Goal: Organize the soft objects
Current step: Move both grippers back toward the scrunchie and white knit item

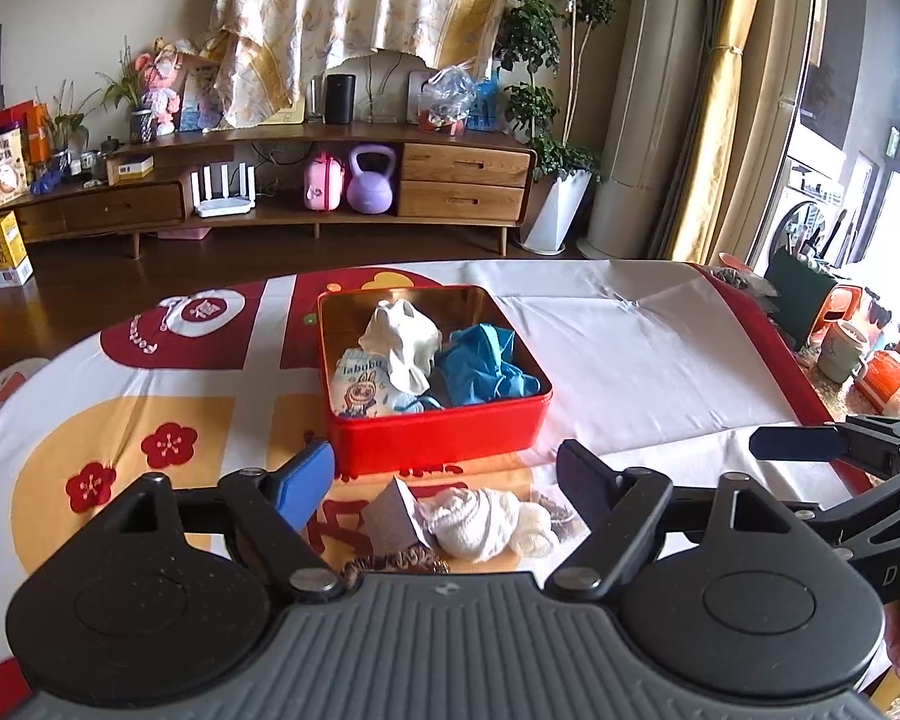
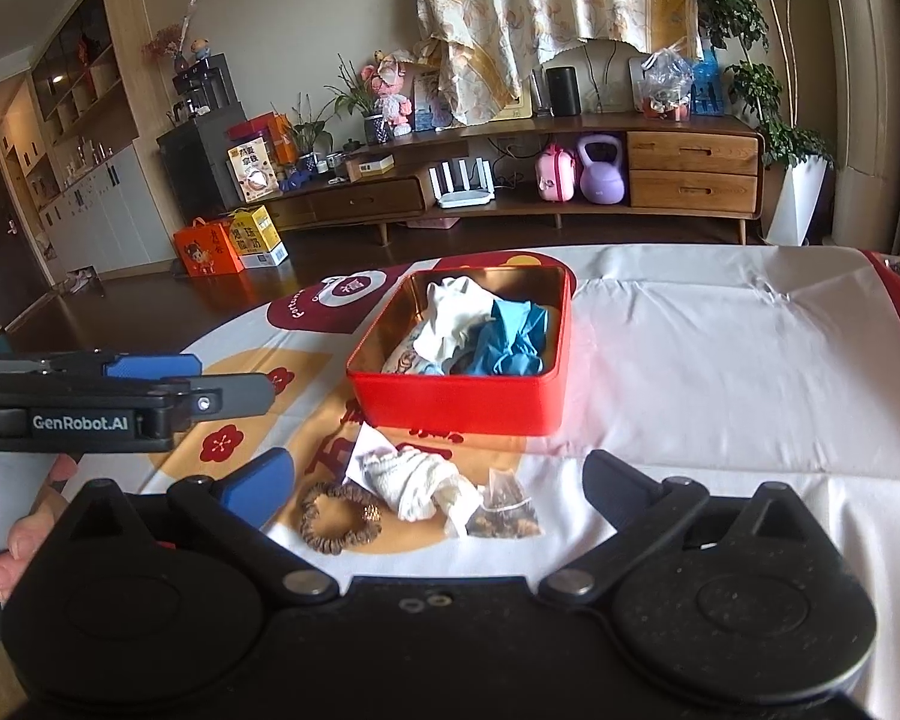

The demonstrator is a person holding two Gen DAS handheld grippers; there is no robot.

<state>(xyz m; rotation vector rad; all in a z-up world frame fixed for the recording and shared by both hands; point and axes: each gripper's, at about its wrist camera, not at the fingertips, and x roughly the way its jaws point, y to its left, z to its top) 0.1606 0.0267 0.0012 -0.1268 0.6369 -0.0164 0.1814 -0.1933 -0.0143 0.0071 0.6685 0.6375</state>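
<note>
Sitting near the middle of the table, the red tin has its lid off and holds a white cloth, a blue glove and a printed tissue pack, all below the rim except the cloth, which pokes up above it. In front of the tin, nearer the cameras, lies a loose cluster: a white rolled sock, a brown scrunchie, a clear tea sachet and a small white paper piece, close together, with the sock overlapping the paper and the sachet. The left gripper hangs over this cluster with its jaws spread wide and nothing between the pads; the sock shows in the gap below them. The right gripper also stands wide apart and empty, framing the same cluster. The patterned tablecloth lies bare to the right of the tin, giving open room on that side up to its red border near the table's right edge. To the left of the tin the cloth is likewise clear of objects, and the far edge falls away to dark wooden floor. A hand grips the left tool's handle.
</note>
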